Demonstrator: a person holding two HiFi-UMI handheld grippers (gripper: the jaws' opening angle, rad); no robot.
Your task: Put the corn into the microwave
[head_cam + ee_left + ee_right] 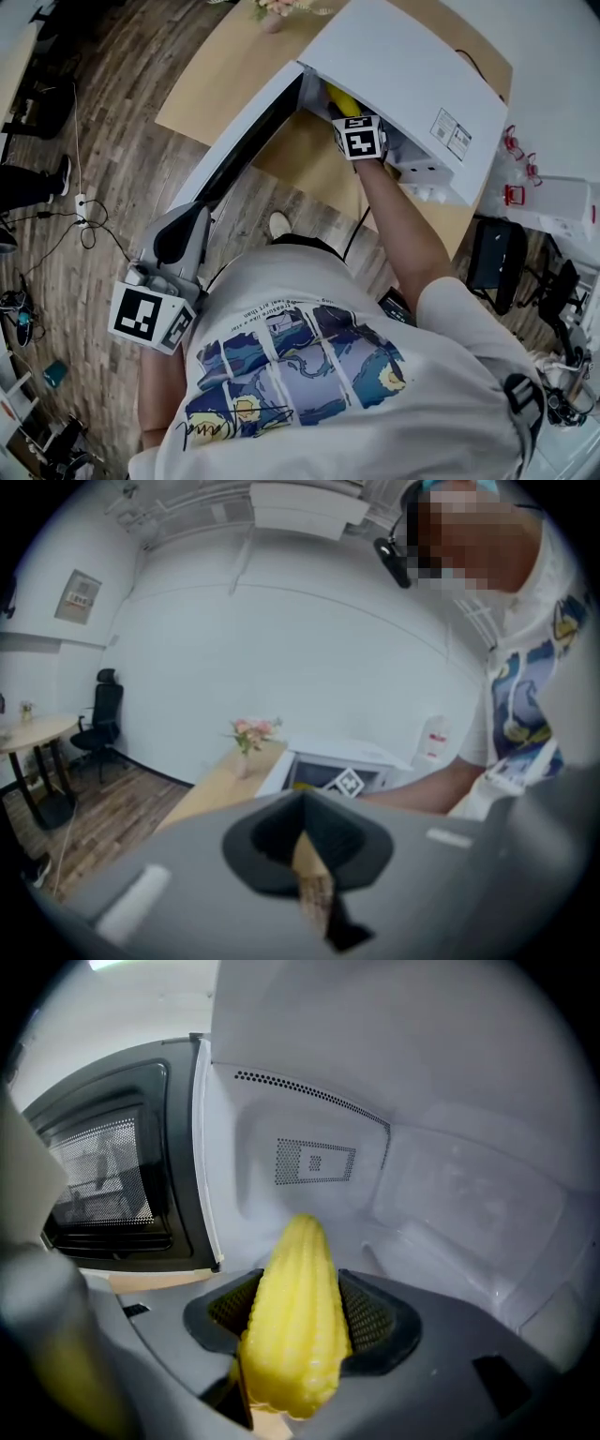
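Corn (pixel 298 1269), stiff, light and ridged, seems secure clamped mid-cob by the right gripper (pixel 305 1321) inside the open microwave (pixel 412 84); the left gripper (pixel 305 855), jaws together, holds nothing.

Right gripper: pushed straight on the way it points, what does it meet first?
Probably the microwave's inner wall near its perforated vent; the corn tip it holds would touch first. Depth unclear.

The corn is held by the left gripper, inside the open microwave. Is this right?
Not quite. It is the right gripper that holds the corn, not the left one; the right gripper view shows its jaws closed on the corn. The rest stands: the corn is inside the open microwave.
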